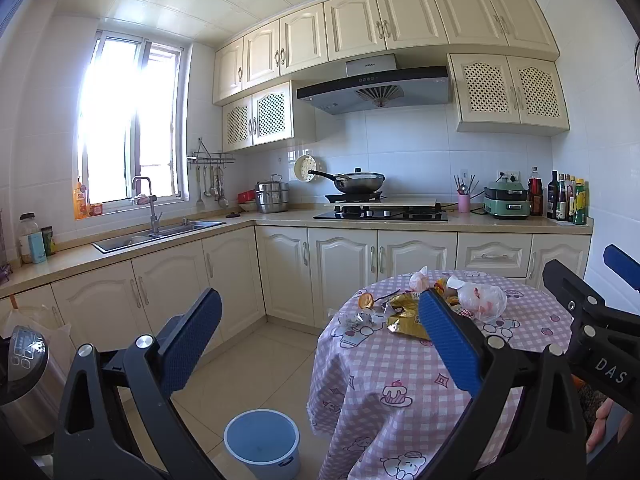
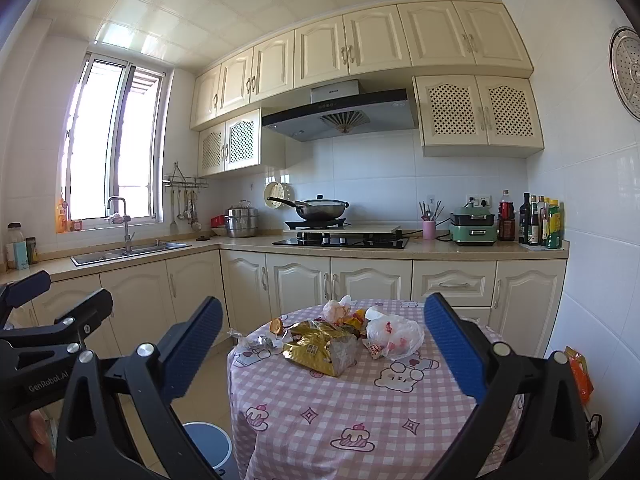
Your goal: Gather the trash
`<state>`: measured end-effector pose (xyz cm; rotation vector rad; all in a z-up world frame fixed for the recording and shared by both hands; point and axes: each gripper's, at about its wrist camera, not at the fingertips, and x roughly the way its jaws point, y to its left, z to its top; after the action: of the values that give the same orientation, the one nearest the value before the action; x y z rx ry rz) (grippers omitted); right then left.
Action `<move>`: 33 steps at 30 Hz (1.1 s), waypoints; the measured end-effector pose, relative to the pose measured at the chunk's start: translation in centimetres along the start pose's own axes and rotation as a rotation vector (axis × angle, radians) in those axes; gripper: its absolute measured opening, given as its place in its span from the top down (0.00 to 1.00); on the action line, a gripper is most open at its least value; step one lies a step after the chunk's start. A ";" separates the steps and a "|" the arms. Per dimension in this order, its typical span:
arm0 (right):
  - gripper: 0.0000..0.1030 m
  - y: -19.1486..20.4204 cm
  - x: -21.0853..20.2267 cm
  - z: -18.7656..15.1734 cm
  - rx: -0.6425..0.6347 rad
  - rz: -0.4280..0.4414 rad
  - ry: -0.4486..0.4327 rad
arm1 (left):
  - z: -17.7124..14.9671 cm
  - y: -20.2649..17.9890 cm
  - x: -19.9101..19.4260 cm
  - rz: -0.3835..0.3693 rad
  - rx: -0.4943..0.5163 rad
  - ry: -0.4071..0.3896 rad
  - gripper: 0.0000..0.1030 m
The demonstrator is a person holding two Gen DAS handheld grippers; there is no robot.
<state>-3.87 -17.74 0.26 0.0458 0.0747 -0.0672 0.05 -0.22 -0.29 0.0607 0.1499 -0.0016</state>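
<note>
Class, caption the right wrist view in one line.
Open right tongs face a trash pile on the checked table; blue bin below.

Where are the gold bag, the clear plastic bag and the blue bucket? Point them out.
gold bag (image 2: pixel 320 350): right wrist view, crumpled front face.
clear plastic bag (image 2: pixel 396 334): right wrist view, bulging middle.
blue bucket (image 1: pixel 262 440): left wrist view, inner wall.

Worktop cloth (image 2: pixel 360 400) – pink-and-white check with cartoon bears and cakes. Gold foil bag (image 2: pixel 320 350), white plastic bag (image 2: pixel 396 336) with red print, orange peel (image 2: pixel 276 326). Bucket (image 1: pixel 262 440) on floor, near left – light blue. Claw pads (image 2: pixel 192 344) blue, textured; frames black. Cabinets (image 2: pixel 372 276) cream – far wall tiles white.
</note>
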 end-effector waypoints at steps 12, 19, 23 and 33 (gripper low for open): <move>0.04 0.0 0.0 0.0 0.000 0.000 0.001 | -0.1 0.0 0.1 0.000 0.000 0.001 0.07; 0.04 0.0 0.0 0.0 -0.001 0.000 0.001 | -0.1 0.0 0.1 0.000 0.001 0.002 0.07; 0.04 0.0 0.0 0.1 -0.001 0.000 0.001 | -0.6 -0.2 0.2 -0.002 0.002 0.001 0.07; 0.04 0.1 0.1 0.0 -0.003 -0.001 0.001 | -0.7 -0.2 0.3 -0.003 0.003 0.002 0.07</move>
<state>-3.80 -17.64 0.24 0.0432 0.0758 -0.0677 0.21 -0.38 -1.03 0.0633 0.1517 -0.0047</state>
